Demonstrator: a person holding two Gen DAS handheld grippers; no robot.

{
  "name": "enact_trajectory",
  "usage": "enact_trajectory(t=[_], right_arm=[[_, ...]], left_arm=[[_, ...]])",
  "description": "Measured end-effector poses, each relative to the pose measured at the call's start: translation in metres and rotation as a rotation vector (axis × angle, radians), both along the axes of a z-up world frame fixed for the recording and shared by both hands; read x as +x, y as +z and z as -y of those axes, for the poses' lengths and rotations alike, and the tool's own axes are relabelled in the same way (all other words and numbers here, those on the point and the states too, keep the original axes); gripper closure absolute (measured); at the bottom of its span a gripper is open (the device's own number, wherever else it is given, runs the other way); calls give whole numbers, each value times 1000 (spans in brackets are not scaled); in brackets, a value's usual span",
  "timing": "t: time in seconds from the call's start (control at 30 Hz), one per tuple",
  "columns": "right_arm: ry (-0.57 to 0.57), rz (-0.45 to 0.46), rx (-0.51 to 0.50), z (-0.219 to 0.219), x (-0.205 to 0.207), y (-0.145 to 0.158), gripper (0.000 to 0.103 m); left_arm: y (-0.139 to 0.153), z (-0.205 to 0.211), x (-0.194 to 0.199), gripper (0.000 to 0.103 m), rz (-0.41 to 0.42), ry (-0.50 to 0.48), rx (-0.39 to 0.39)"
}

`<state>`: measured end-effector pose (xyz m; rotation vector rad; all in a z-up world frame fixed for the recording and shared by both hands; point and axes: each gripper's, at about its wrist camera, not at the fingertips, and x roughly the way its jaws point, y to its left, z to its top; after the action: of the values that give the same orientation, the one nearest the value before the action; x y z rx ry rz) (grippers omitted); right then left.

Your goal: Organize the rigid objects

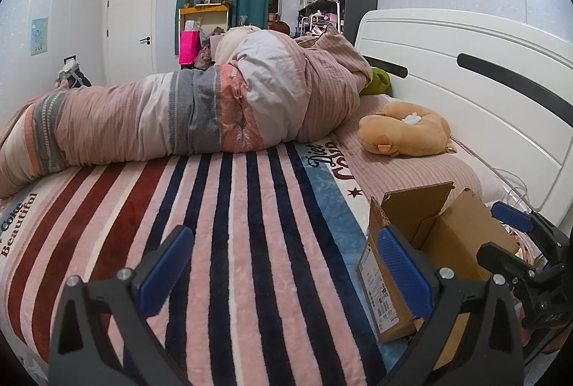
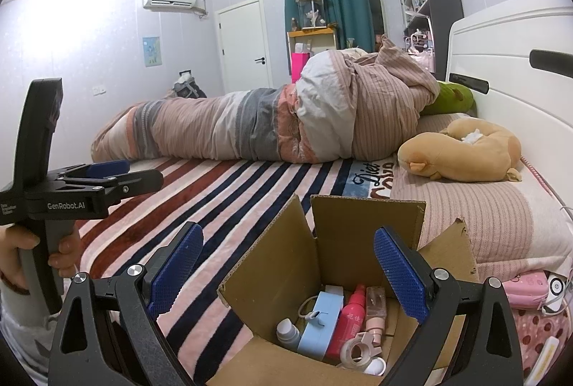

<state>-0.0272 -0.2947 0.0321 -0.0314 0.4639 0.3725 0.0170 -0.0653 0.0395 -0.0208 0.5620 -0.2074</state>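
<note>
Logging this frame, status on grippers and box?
Left gripper open, empty. Right gripper open above cardboard box. Bottles, tape dispenser already inside. Nothing blocking.

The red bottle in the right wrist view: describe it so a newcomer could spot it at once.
Start at the open cardboard box on the striped bed, below the right hand-held gripper. Among the items inside, the red bottle stands between a light blue case and a pale pink bottle. It is the only bright red item.

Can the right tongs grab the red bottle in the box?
Probably yes. The right tongs are open right above the cardboard box, whose flaps stand open. The red bottle sits squeezed between a blue case and a pink bottle, so gripping could be tight.
</note>
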Motion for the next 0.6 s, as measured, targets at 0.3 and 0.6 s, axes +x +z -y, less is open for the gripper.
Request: enact_trajectory(t=[0.3, 0.6], right_arm=[[0, 0, 1, 1, 0, 0, 7], [-1, -1, 2, -1, -1, 0, 7]], left_arm=[[0, -1, 0, 1, 0, -1, 0], [0, -1, 0, 1, 1, -5, -1]])
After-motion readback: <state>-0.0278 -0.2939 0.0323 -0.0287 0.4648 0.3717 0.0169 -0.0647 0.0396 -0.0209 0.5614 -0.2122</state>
